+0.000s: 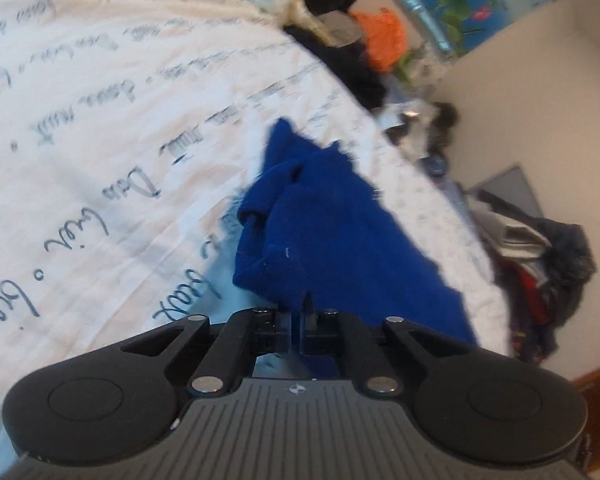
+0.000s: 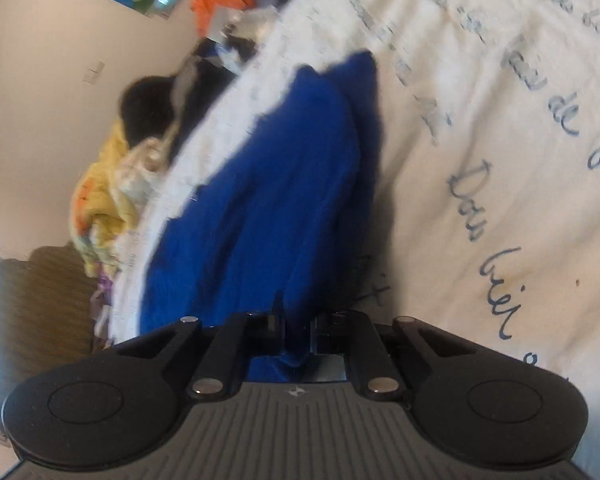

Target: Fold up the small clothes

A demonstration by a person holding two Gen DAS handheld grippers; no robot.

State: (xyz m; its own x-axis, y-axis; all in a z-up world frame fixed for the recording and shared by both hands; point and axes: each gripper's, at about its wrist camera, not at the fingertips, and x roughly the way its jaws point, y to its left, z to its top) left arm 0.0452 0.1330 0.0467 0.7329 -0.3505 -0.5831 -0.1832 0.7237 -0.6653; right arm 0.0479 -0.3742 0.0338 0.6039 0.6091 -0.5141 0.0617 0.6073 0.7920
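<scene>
Left gripper [image 1: 299, 322]: pinched closed on blue garment [image 1: 320, 232].
Right gripper [image 2: 298, 326]: likewise clamped on it.
Progress: garment bunched, unfolded on near bedspread [image 1: 100, 100].

L tool [image 1: 299, 312]: jaws shut, pads pinching blue cloth [image 1: 320, 232], pointed fwd and down, rolled to one side. R tool [image 2: 298, 320]: jaws shut on same cloth, pointed fwd and down, also rolled. Fingertips mostly hidden by fabric.
</scene>
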